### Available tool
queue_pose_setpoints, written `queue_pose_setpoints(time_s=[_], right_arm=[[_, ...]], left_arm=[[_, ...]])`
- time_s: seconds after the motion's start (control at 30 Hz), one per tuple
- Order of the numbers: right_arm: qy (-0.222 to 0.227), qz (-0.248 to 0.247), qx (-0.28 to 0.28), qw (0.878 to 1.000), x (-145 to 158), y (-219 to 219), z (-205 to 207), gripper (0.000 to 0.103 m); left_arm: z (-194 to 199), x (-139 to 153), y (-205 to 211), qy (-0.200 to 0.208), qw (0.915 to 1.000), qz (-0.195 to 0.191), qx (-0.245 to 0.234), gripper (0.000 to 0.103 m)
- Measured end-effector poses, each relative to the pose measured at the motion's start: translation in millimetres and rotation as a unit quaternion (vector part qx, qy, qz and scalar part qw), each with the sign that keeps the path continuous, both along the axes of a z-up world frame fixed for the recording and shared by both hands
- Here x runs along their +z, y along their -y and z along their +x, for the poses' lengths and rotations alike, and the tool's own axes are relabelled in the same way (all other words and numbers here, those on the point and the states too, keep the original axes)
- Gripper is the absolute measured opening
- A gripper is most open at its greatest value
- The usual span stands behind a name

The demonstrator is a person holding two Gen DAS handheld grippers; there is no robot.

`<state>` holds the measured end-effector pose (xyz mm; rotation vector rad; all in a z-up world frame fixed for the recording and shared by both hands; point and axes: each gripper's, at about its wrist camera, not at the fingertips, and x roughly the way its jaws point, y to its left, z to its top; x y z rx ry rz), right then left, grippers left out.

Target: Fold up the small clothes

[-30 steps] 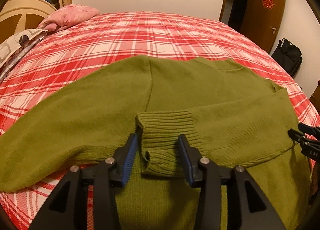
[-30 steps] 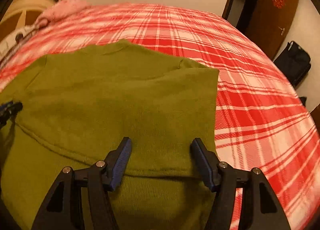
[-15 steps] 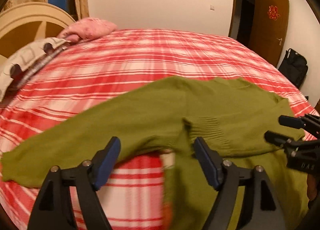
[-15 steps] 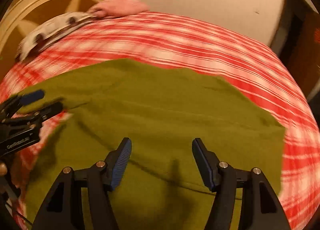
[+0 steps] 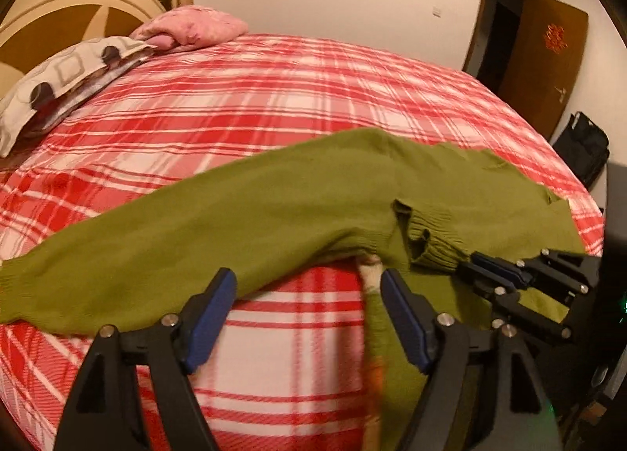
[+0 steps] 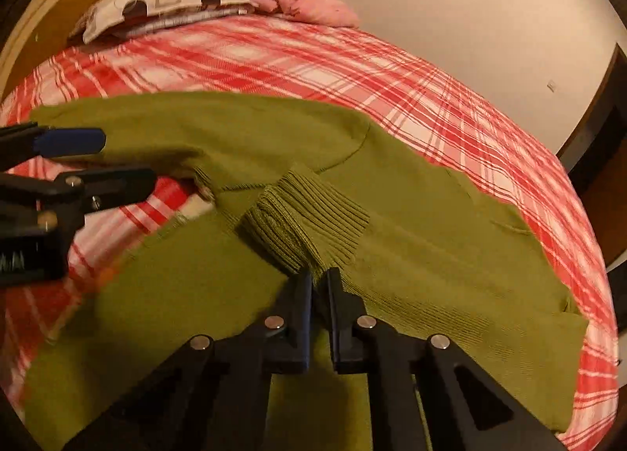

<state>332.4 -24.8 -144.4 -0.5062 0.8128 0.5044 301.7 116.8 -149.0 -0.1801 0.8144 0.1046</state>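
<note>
An olive green knit sweater (image 5: pixel 274 200) lies on the red plaid bed (image 5: pixel 243 98). One sleeve stretches out to the left; the other is folded across the body, ending in a ribbed cuff (image 6: pixel 309 223). My right gripper (image 6: pixel 319 286) is shut on that ribbed cuff (image 5: pixel 435 243) and also shows in the left wrist view (image 5: pixel 476 268). My left gripper (image 5: pixel 309 310) is open and empty, low over the bed just below the left sleeve. It shows at the left of the right wrist view (image 6: pixel 113 161).
A patterned pillow (image 5: pixel 66 78) and a pink pillow (image 5: pixel 192 26) lie by the cream headboard (image 5: pixel 58 8). A brown door (image 5: pixel 544 59) and a black bag (image 5: pixel 584 149) stand past the bed's right edge.
My right gripper swung left across the sweater and shut on the ribbed cuff. My left gripper let go of the cuff, opened wide and moved left toward the outstretched sleeve.
</note>
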Motion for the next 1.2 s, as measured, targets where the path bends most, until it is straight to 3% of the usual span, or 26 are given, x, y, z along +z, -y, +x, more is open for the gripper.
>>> queue_pose_setpoints(time_s=[0.13,0.3,0.37,0.4,0.43,0.53,0.63,0.8,0.9,1.0,1.1,1.2], right_arm=[[-0.009,0.006,0.012,1.0,4,-4,-14,0.006],[0.013,-0.043,0.028,0.999,-12,-7,-26,0.01],[0.02,-0.051,0.026,0.998,-8,3,-30,0.028],[0.019,-0.044,0.026,0.999,-3,12,-33,0.052],[0.019,-0.031,0.022,0.999,3,26,-35,0.062],[0.03,-0.016,-0.015,0.999,17,68,-32,0.062],[0.024,0.011,-0.086,0.996,31,125,-12,0.062],[0.004,0.049,-0.229,0.972,35,225,33,0.062],[-0.01,0.037,-0.288,0.957,18,265,44,0.062],[-0.058,0.064,-0.309,0.947,-4,292,43,0.061],[-0.068,0.099,-0.318,0.941,-5,306,36,0.061],[-0.066,0.085,-0.321,0.941,-5,302,33,0.061]], left_arm=[[-8,6,-11,0.011,0.9999,-0.001,0.012,0.079],[-4,4,3,0.009,1.0,-0.001,-0.001,0.079],[-2,5,13,0.01,0.9998,0.004,-0.014,0.079],[-1,5,19,0.012,0.9997,0.008,-0.02,0.079],[1,6,22,0.013,0.9996,0.01,-0.025,0.079],[11,4,38,0.004,0.9989,0.015,-0.043,0.079],[22,0,56,0.001,0.9981,0.029,-0.055,0.079],[36,-12,78,-0.014,0.9961,0.069,-0.052,0.079],[43,-24,79,-0.045,0.9951,0.076,-0.044,0.079],[39,-25,84,-0.05,0.9928,0.096,-0.05,0.084],[34,-25,87,-0.045,0.9925,0.099,-0.055,0.084],[34,-25,86,-0.048,0.9937,0.085,-0.054,0.084]])
